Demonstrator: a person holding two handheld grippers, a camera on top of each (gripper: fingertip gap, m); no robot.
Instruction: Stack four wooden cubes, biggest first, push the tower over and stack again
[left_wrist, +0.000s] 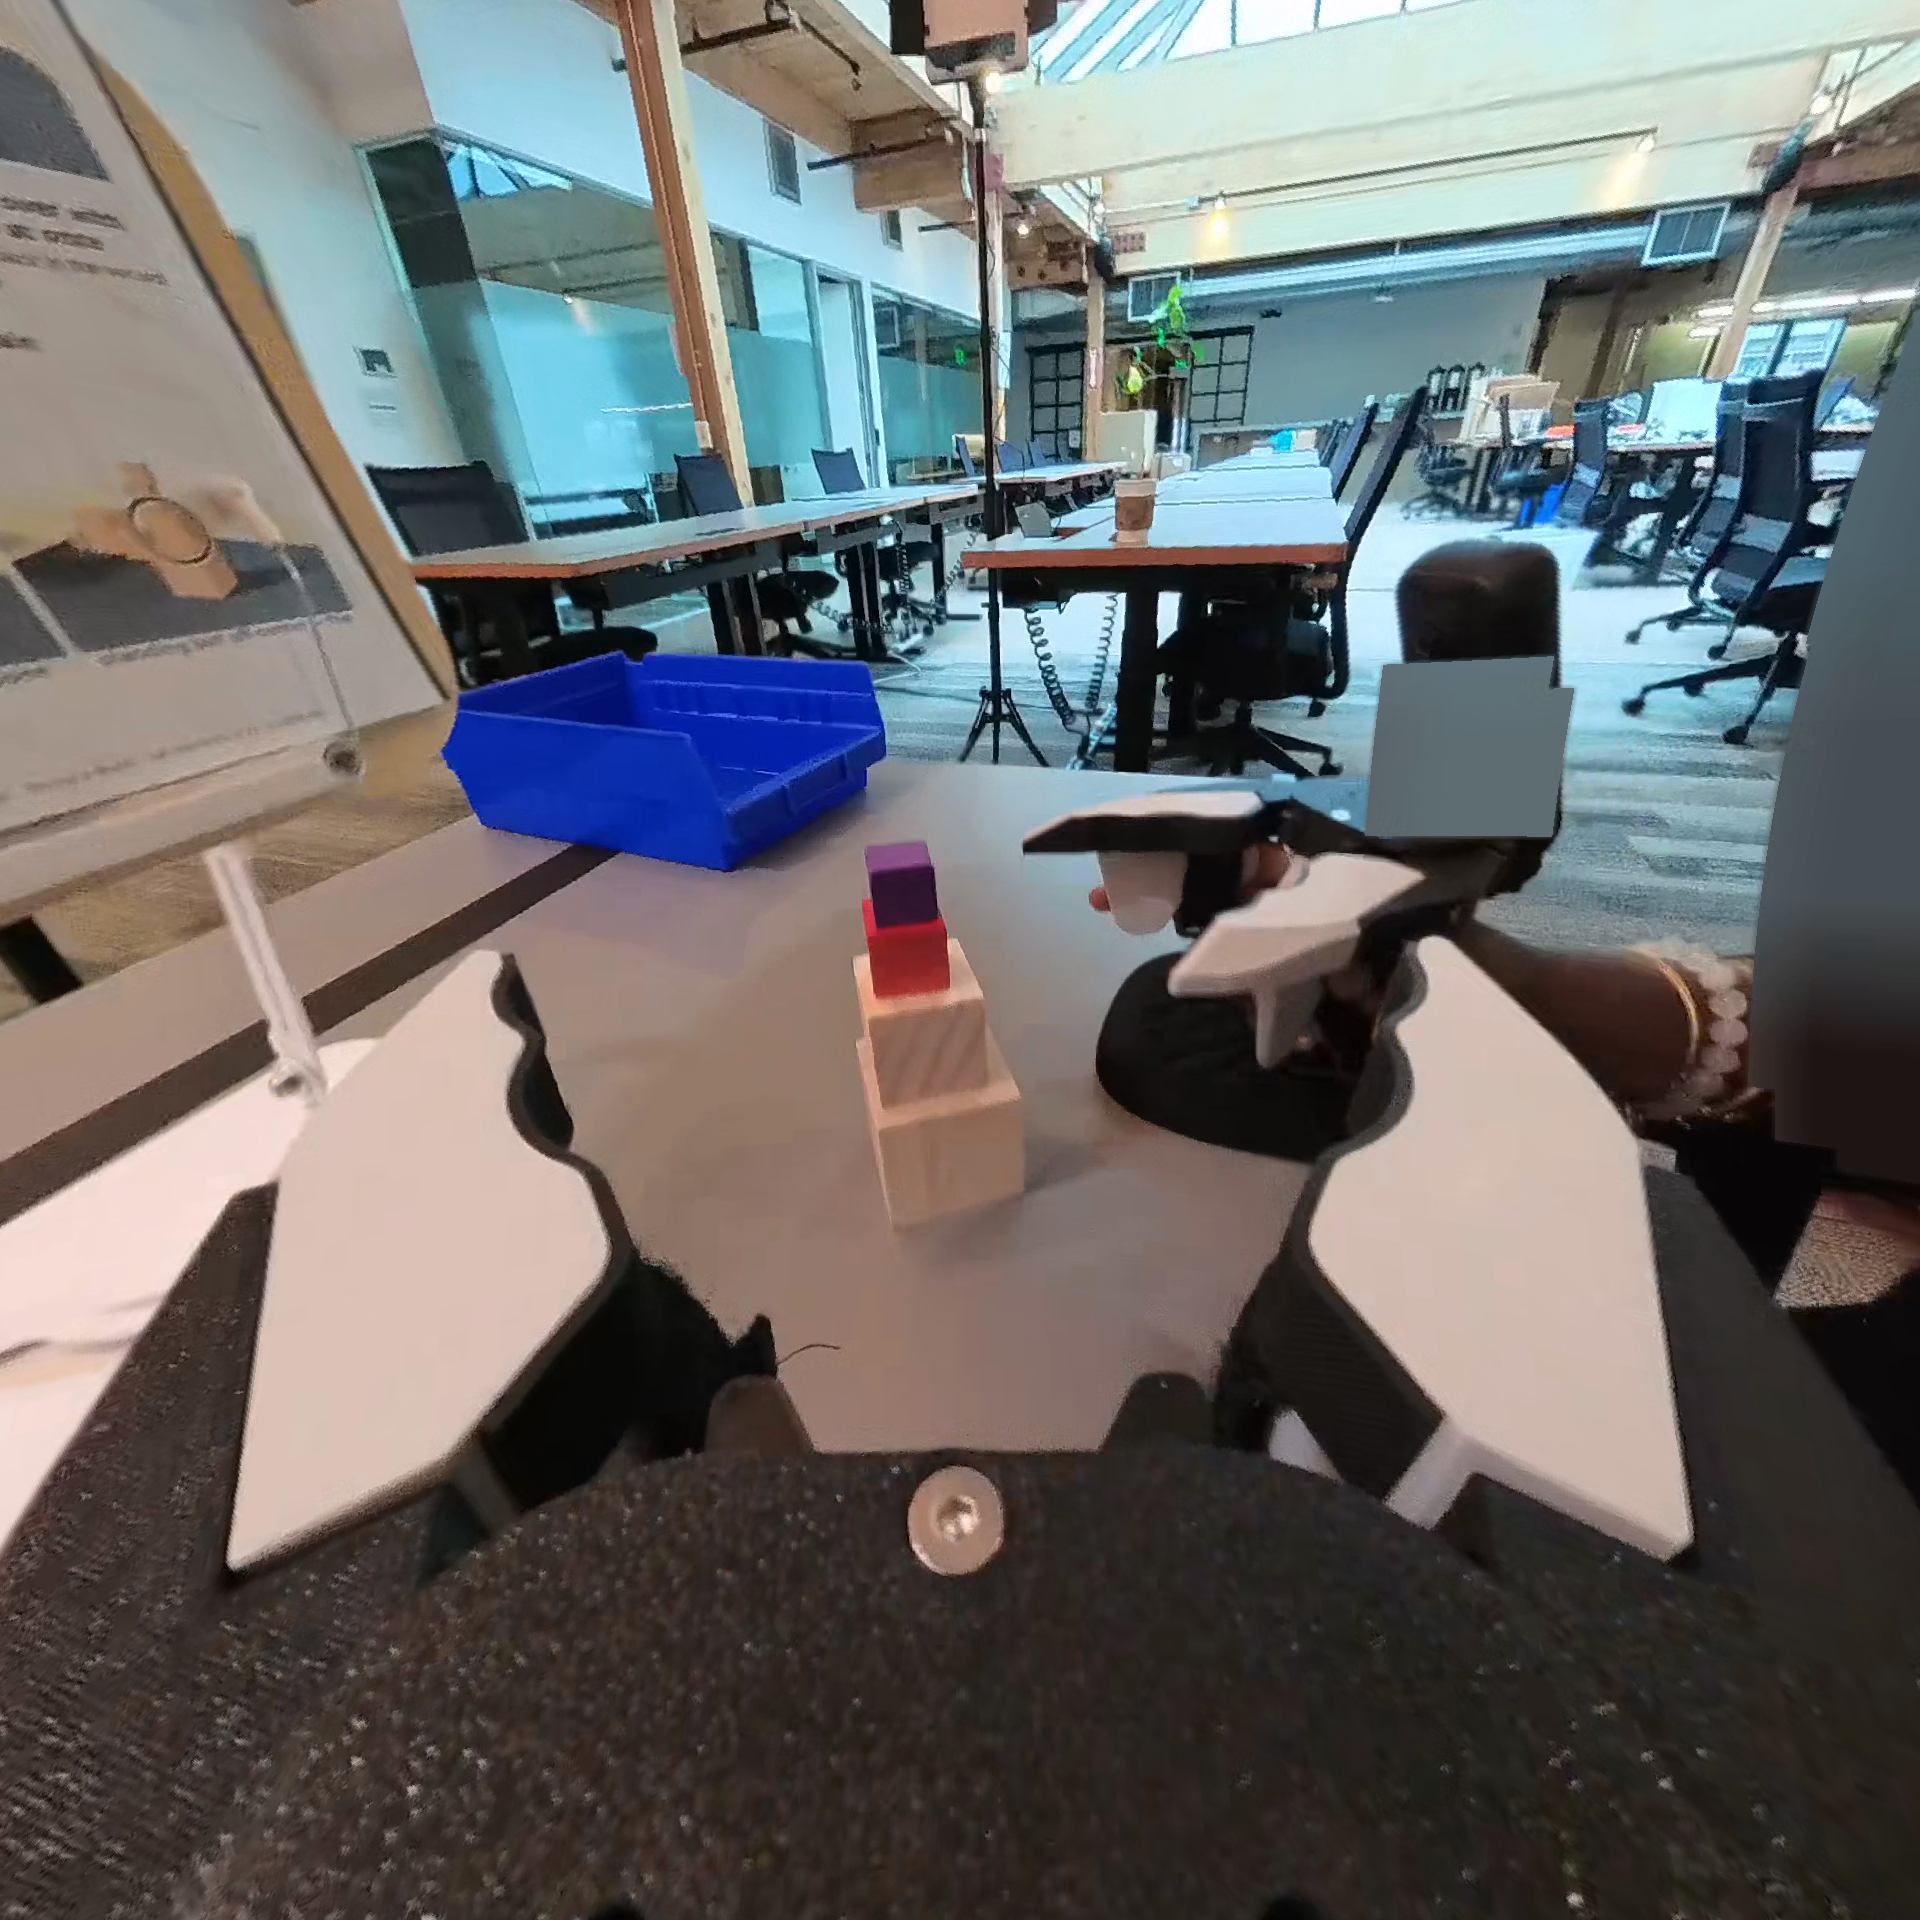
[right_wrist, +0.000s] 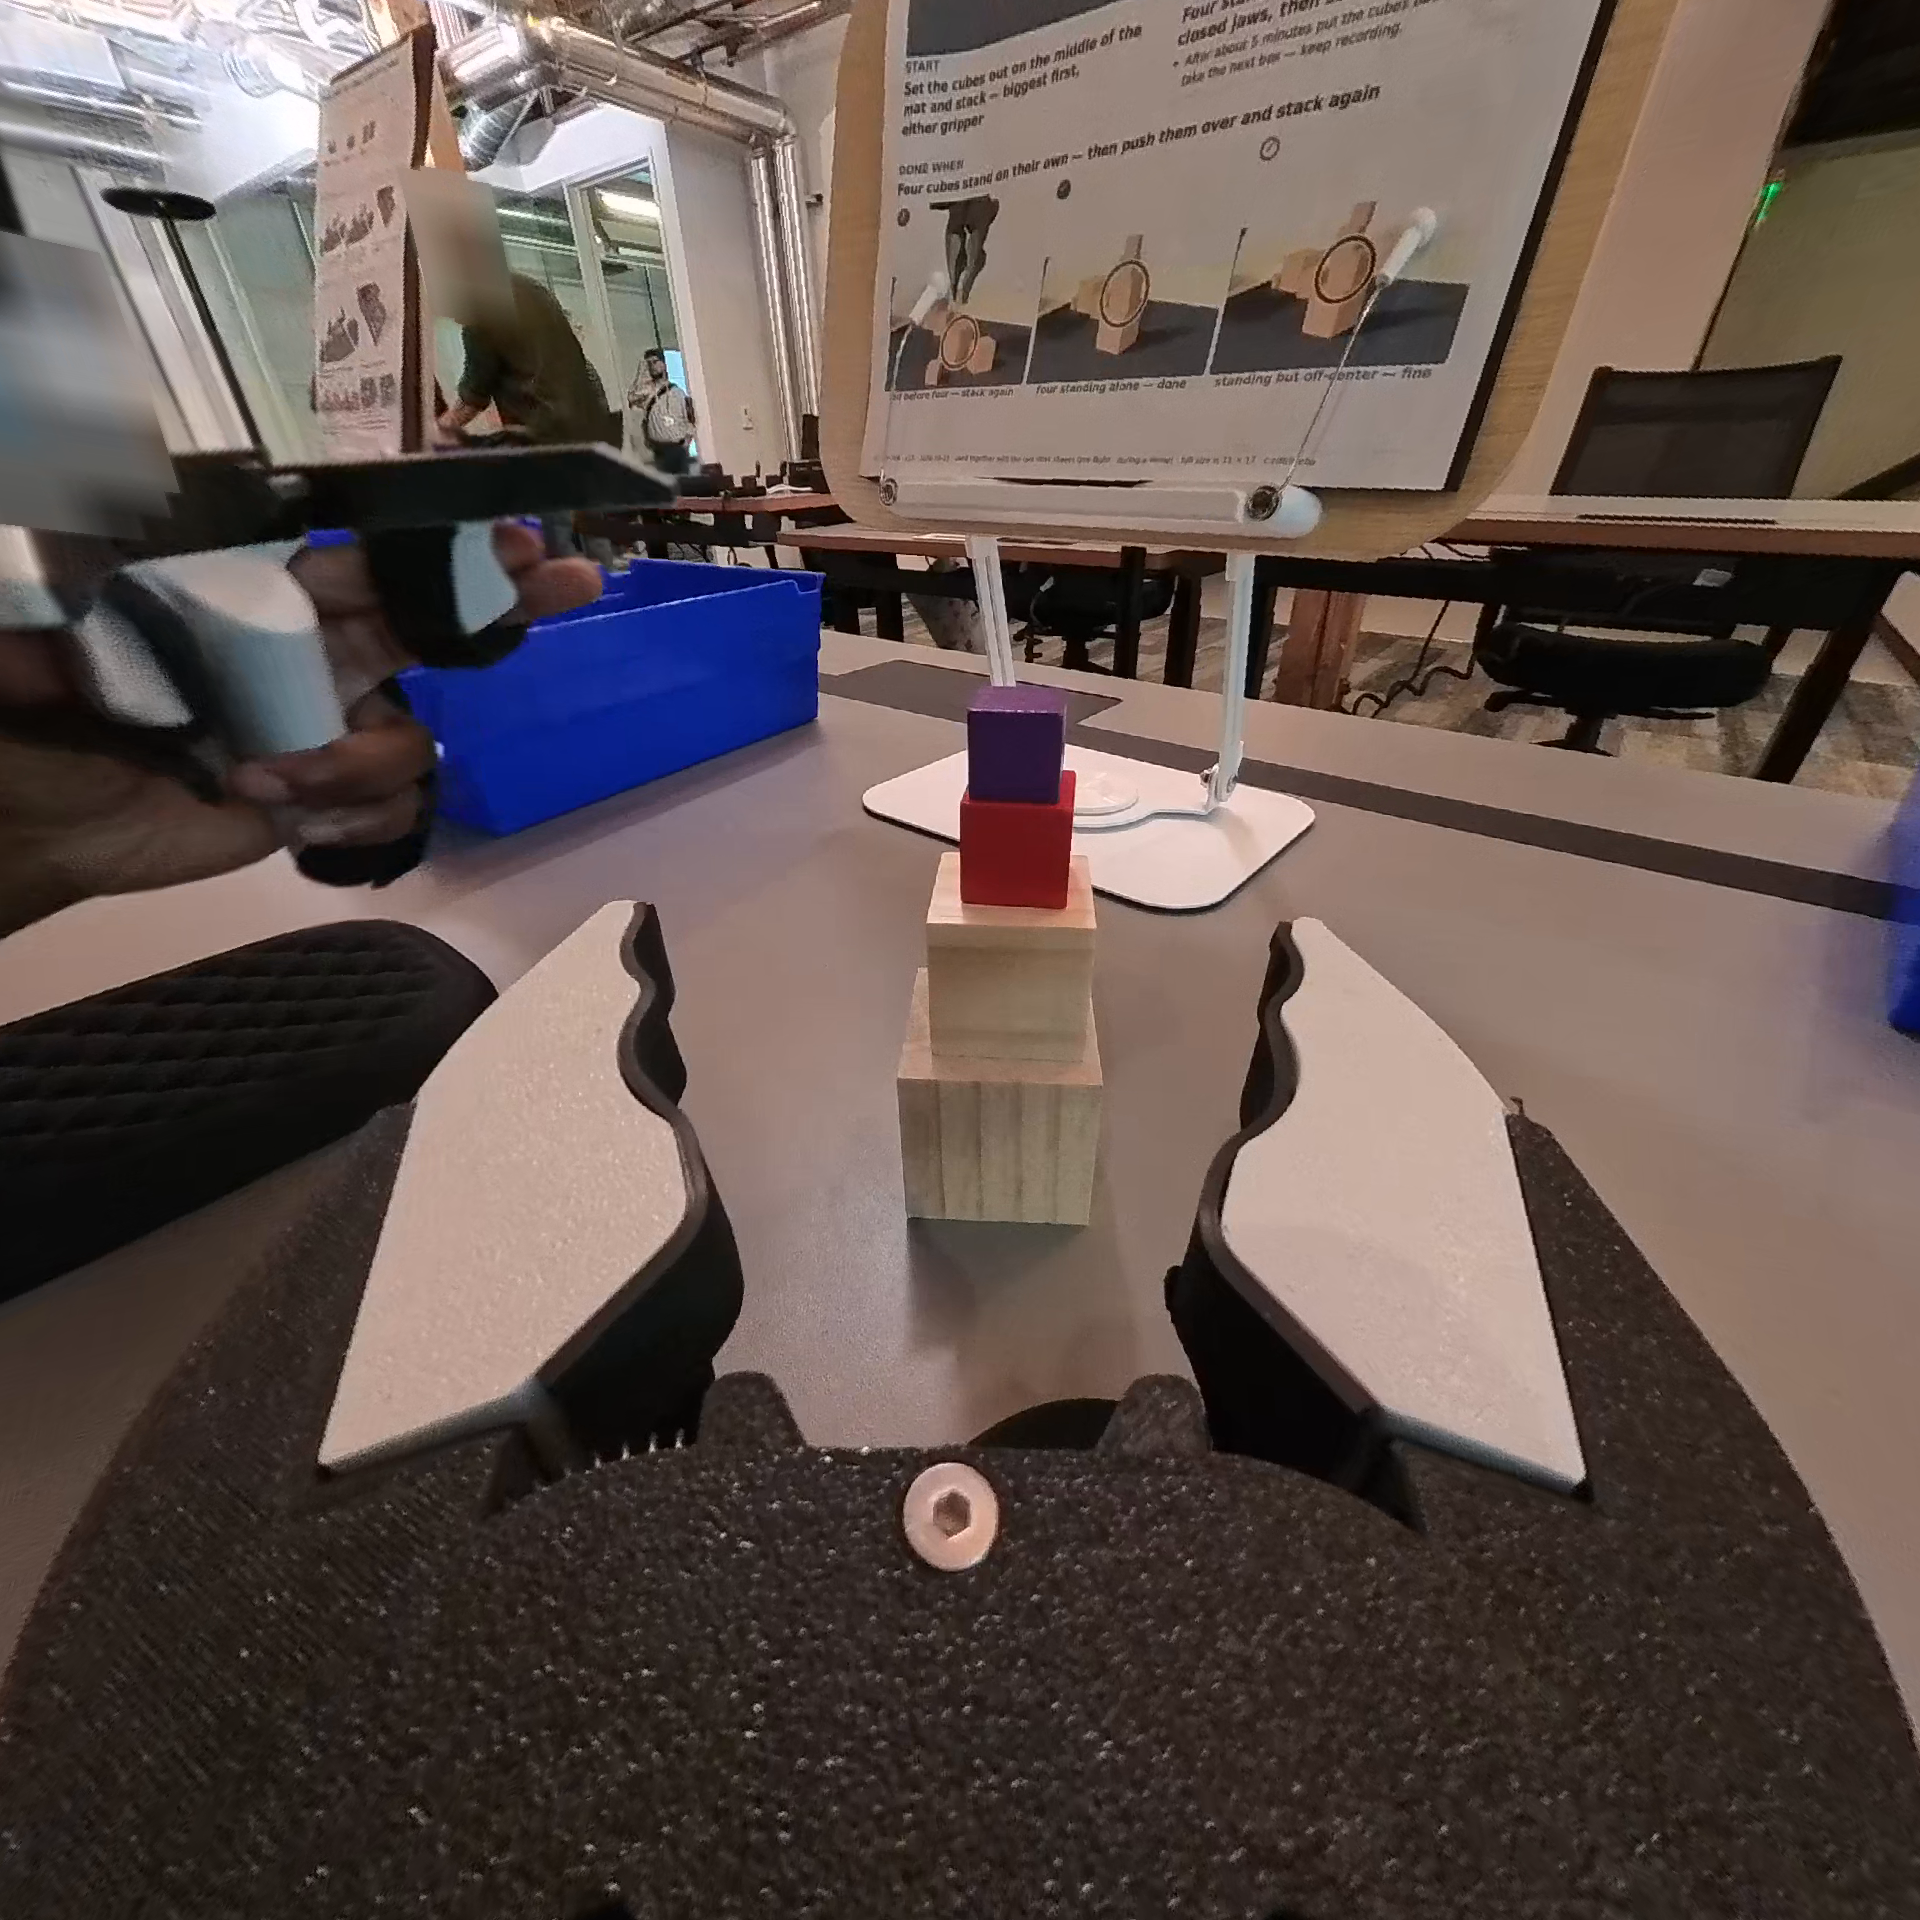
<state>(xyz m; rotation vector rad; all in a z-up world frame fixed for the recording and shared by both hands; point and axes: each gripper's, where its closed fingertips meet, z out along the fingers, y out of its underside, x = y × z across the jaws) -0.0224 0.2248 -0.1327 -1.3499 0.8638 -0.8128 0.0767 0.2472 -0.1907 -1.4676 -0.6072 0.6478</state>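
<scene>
A stack of cubes stands on the grey table (left_wrist: 675, 1039): a large wooden cube (left_wrist: 951, 1143), a smaller wooden cube (left_wrist: 925, 1023), a red cube (left_wrist: 907, 951) and a purple cube (left_wrist: 902, 883) on top. My left gripper (left_wrist: 961, 966) is wide open and holds nothing; the stack stands ahead of it, untouched. My right gripper (right_wrist: 961, 925) is open and holds nothing, with the stack just ahead between its fingers, clear of both pads. In that view the purple cube (right_wrist: 1015, 743) tops the red cube (right_wrist: 1016, 847). The right gripper (left_wrist: 1101, 914) also shows to the stack's right.
A blue bin (left_wrist: 665, 758) sits at the table's far left. A white stand (right_wrist: 1195, 842) with an instruction sheet (right_wrist: 1143, 260) is behind the stack. A black mesh pad (right_wrist: 208, 1039) lies near the right gripper. A hand (right_wrist: 343, 769) holds the left gripper's handle. The red cube (right_wrist: 1016, 847) lies some 4 centimetres from my right tips, 15 centimetres from my left tips.
</scene>
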